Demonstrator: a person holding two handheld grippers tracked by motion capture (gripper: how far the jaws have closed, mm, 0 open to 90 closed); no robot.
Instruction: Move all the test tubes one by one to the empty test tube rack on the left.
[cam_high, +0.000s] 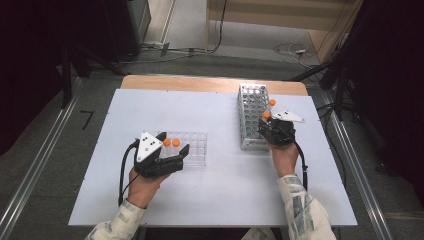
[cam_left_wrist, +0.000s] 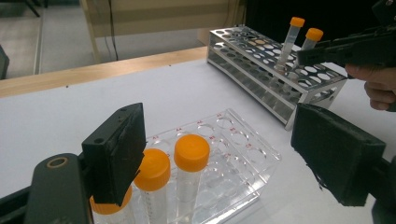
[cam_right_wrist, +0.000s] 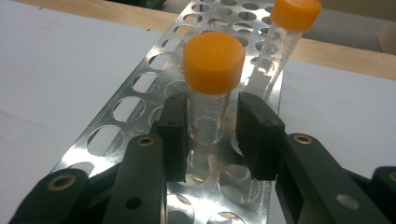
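Right gripper (cam_right_wrist: 210, 135) jaws flank the orange-capped tube (cam_right_wrist: 211, 100), apart.

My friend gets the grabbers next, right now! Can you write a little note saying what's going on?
Right gripper: fingers either side of an orange-capped tube in the metal rack, with small gaps, so not clamped yet.
Left gripper: open, holding nothing, by the clear rack.
Done: two tubes stand in the metal rack.
Left: at least three tubes wait in the clear rack, probably to move across.
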